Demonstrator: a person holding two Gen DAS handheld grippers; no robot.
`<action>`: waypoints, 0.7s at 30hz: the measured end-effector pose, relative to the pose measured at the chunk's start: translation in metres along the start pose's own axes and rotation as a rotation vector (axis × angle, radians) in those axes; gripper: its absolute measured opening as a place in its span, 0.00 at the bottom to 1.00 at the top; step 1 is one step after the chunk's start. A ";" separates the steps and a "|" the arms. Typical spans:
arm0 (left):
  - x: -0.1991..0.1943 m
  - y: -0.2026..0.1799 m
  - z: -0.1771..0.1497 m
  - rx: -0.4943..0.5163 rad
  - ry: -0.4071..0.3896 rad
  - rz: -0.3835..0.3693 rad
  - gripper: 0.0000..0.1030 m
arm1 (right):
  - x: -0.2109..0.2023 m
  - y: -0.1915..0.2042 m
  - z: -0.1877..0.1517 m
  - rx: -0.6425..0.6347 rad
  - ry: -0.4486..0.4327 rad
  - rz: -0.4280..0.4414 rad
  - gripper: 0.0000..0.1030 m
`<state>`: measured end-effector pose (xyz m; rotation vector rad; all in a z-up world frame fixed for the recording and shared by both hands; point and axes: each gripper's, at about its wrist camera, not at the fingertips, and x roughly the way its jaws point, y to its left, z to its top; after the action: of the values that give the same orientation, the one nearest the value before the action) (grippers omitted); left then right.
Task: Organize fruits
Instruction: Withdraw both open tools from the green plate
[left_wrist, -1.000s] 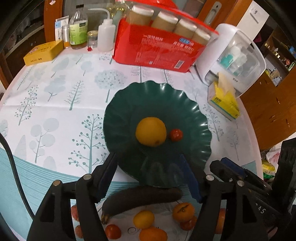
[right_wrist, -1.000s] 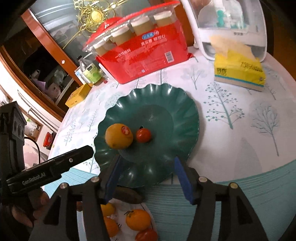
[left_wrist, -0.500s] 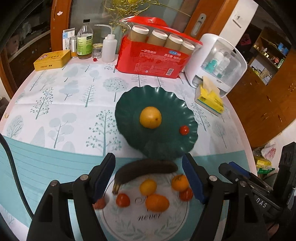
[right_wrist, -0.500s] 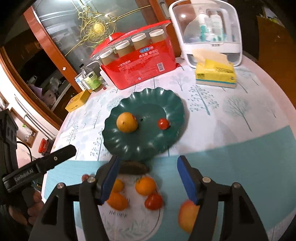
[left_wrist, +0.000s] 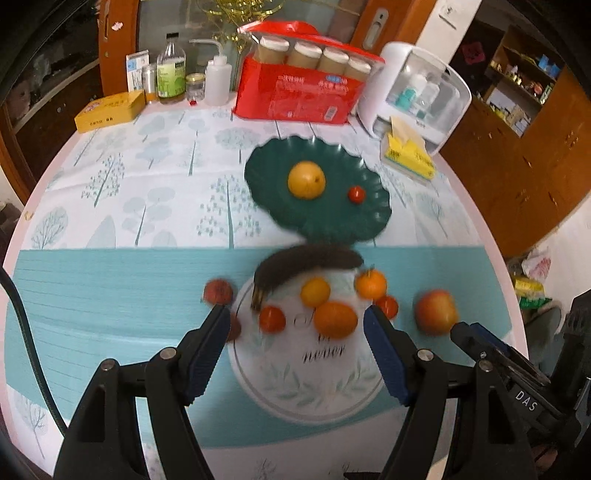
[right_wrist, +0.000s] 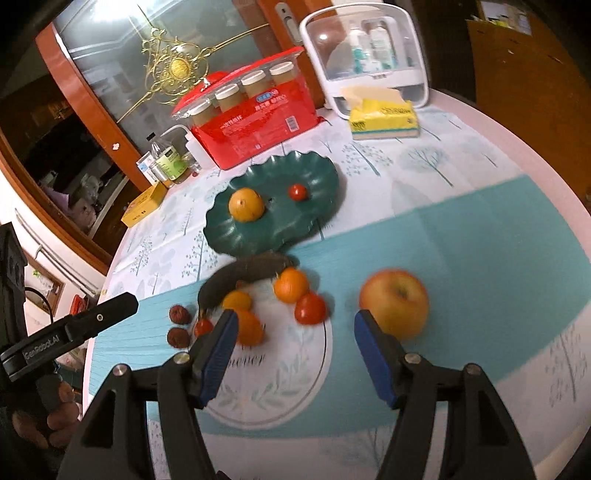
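- Fruits on the dark green scalloped plate (left_wrist: 373, 218): a large yellow-orange citrus (left_wrist: 306, 180) sits near its middle, with a small red cherry tomato (left_wrist: 357, 194) just beside it, the two apart.
- Fruits on the white round plate with leaf print and lettering (left_wrist: 306, 384): a blackened overripe banana (left_wrist: 306, 264) lies across the far rim, close to the green plate; in front of it you see a small yellow citrus (left_wrist: 315, 291), two orange tangerines (left_wrist: 370, 284) and red tomatoes (left_wrist: 272, 319).
- Loose fruits on the desk (left_wrist: 110, 280): a red-yellow apple (right_wrist: 394, 308) lies right of the white plate; dark red wrinkled fruits (right_wrist: 180, 314) lie to its left.
- Your right gripper (right_wrist: 291, 332) hovers above the white plate, jaws apart and empty.
- Your left gripper (left_wrist: 295, 325) hangs over the same plate, jaws likewise apart, gripping nothing.
- Far edge: a red multipack of capped jars (left_wrist: 299, 92) and a yellow tissue pack (left_wrist: 408, 157).
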<state>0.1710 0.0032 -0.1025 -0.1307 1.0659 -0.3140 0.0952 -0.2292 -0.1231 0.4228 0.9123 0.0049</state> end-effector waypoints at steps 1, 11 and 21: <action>0.000 0.000 -0.003 0.003 0.010 -0.001 0.71 | -0.003 0.001 -0.008 0.009 -0.001 -0.011 0.64; -0.001 0.001 -0.041 0.008 0.086 -0.008 0.71 | -0.022 0.003 -0.051 -0.004 -0.029 -0.099 0.64; 0.005 -0.014 -0.040 -0.081 0.093 0.049 0.71 | -0.016 -0.021 -0.044 -0.094 0.018 -0.125 0.64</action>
<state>0.1358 -0.0102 -0.1221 -0.1639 1.1724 -0.2342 0.0475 -0.2362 -0.1419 0.2788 0.9512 -0.0627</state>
